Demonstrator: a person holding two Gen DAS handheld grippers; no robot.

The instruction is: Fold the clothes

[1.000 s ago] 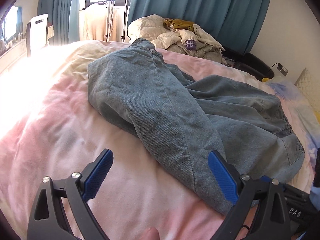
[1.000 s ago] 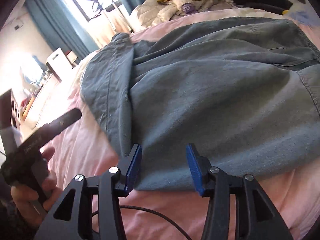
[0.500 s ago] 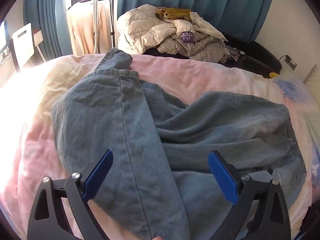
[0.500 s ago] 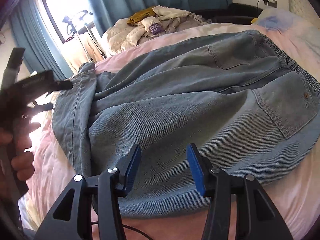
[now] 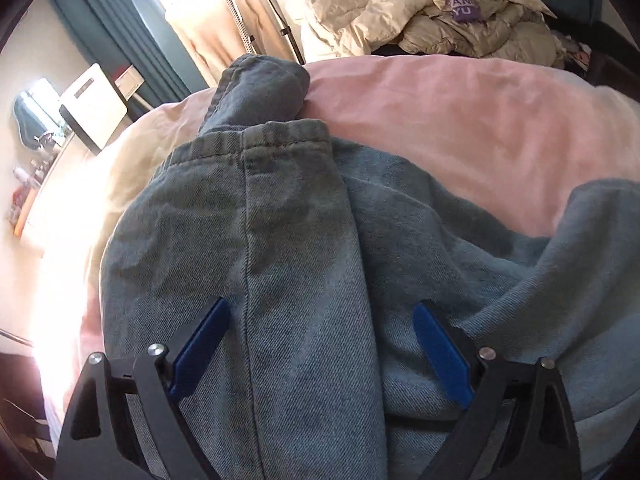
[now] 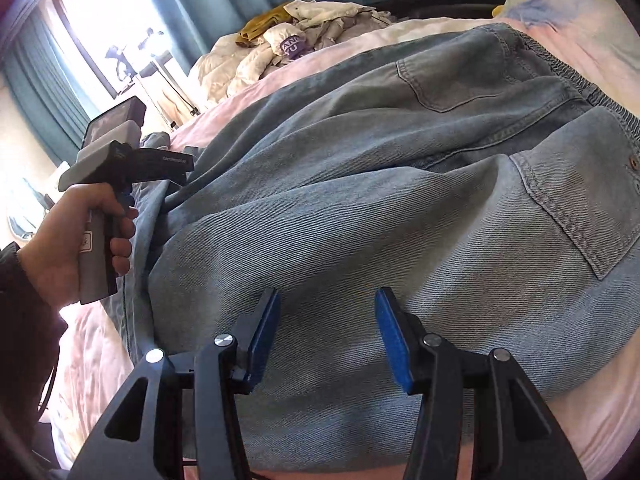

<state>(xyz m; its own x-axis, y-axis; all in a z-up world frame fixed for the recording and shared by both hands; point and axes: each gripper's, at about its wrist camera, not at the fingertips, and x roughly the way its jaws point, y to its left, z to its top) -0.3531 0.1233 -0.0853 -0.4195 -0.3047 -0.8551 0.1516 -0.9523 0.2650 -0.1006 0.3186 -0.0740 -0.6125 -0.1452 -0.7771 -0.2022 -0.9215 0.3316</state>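
A pair of light blue jeans (image 6: 360,208) lies spread on the pink bed cover (image 5: 460,112). In the left wrist view the leg ends with their hems (image 5: 256,140) lie just ahead. My left gripper (image 5: 320,324) is open wide and hovers low over one leg, empty. In the right wrist view the seat with its back pockets (image 6: 576,208) and elastic waistband (image 6: 560,68) is at the right. My right gripper (image 6: 326,312) is open and empty over the near edge of the jeans. The left gripper's body (image 6: 120,160), in a hand, shows at the left.
A heap of cream jackets and clothes (image 5: 432,12) lies beyond the bed's far edge. A garment stand (image 5: 236,20) and teal curtains (image 6: 240,0) stand by the bright window. A pillow (image 6: 560,4) lies at the bed's head, far right. A white chair (image 5: 96,108) is at the left.
My left gripper has moved forward over the jeans' leg toward the hems. My right gripper has moved a little closer over the seat of the jeans. Both stay open.
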